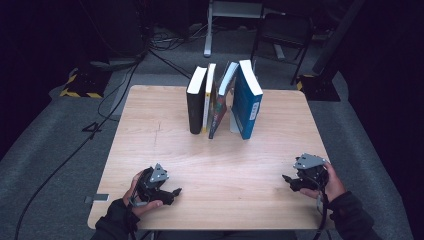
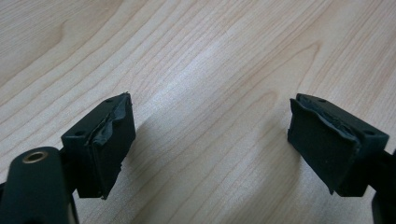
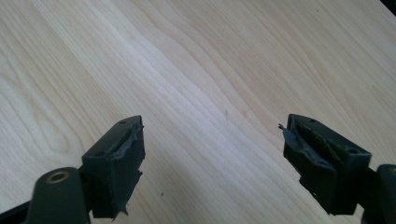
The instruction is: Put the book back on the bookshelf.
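Books standing ahead; both grippers empty

Left gripper [image 1: 172,192] and right gripper [image 1: 289,180] are held wide open; the stiff, heavy blue book [image 1: 247,98], well beyond the fingertips, is best gripped across its spine.

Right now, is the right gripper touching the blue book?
Apart. The high view shows the right gripper near the table's front edge, bare wood between it and the blue book.

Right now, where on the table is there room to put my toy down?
The bare wood between the left gripper and the right gripper is free, and so is the stretch from there up to the books. Both side strips of the table beside the books are bare too. The far middle is crowded with standing books.
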Tool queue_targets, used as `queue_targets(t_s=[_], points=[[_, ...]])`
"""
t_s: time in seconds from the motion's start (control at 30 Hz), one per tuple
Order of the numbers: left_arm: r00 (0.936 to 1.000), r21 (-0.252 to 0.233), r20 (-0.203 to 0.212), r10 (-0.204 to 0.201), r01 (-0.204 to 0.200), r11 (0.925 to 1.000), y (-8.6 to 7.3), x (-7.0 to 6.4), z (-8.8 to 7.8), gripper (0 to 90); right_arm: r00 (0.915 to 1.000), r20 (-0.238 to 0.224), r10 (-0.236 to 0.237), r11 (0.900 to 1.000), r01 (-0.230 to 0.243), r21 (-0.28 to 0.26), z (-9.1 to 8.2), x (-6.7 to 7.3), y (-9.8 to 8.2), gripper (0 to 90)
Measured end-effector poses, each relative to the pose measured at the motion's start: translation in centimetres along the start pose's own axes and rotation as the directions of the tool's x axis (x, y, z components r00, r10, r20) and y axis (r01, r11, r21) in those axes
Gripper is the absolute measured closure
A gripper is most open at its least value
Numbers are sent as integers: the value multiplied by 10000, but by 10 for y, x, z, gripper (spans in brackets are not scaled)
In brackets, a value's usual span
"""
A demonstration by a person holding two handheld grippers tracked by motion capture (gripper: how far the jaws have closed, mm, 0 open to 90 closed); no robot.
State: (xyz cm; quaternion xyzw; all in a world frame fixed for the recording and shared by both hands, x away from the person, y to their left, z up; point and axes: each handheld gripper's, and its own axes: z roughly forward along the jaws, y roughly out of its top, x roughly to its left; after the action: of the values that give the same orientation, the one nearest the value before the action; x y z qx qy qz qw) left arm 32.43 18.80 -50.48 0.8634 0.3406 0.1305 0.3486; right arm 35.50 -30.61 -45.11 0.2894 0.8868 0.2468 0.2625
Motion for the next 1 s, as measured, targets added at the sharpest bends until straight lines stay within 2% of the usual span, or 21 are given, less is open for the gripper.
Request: queue_targets(t_s=[0.2, 0.3, 0.33, 0.4, 0.5, 0.67, 0.77, 0.8, 0.87, 0.93, 1.0], points=[[10000, 7, 10, -51, 51, 10000, 0, 0, 0, 145, 9998, 17, 211, 9998, -211, -1, -3, -3, -18, 207], [10000, 8, 9, -50, 50, 10000, 0, 0, 0, 145, 9989, 66, 466, 9989, -465, -101, -5, -4, -29, 207], [10000, 7, 9, -51, 51, 10000, 0, 0, 0, 145, 9973, -29, 731, 9970, -731, -270, -8, -7, -36, 207], [10000, 8, 9, -51, 50, 10000, 0, 0, 0, 145, 9965, -46, 834, 9961, -835, -291, -8, -8, -39, 207], [10000, 6, 10, -52, 52, 10000, 0, 0, 0, 145, 9914, -254, 1282, 9911, -1290, -318, -8, -11, -53, 203], [10000, 7, 8, -51, 51, 10000, 0, 0, 0, 145, 9852, -453, 1655, 9851, -1674, -406, -8, -14, -69, 192], [10000, -6, -7, -24, 24, 10000, 0, 0, 0, 146, 9764, -705, 2042, 9760, -2086, -628, -7, -16, -79, 188], [10000, -6, -7, -24, 24, 10000, 0, 0, 0, 146, 9764, -705, 2042, 9760, -2086, -628, -7, -16, -79, 188], [10000, -2, -19, -24, 24, 10000, 0, 0, 0, 146, 9713, -715, 2270, 9702, -2319, -705, -4, -16, -84, 188], [10000, -3, -17, -26, 26, 10000, 0, 0, 0, 147, 9638, -951, 2492, 9631, -2570, -805, 1, -17, -88, 179], [10000, -2, -19, -25, 25, 10000, 0, 0, 0, 146, 9530, -1173, 2792, 9510, -2913, -1035, 3, -18, -93, 170]])
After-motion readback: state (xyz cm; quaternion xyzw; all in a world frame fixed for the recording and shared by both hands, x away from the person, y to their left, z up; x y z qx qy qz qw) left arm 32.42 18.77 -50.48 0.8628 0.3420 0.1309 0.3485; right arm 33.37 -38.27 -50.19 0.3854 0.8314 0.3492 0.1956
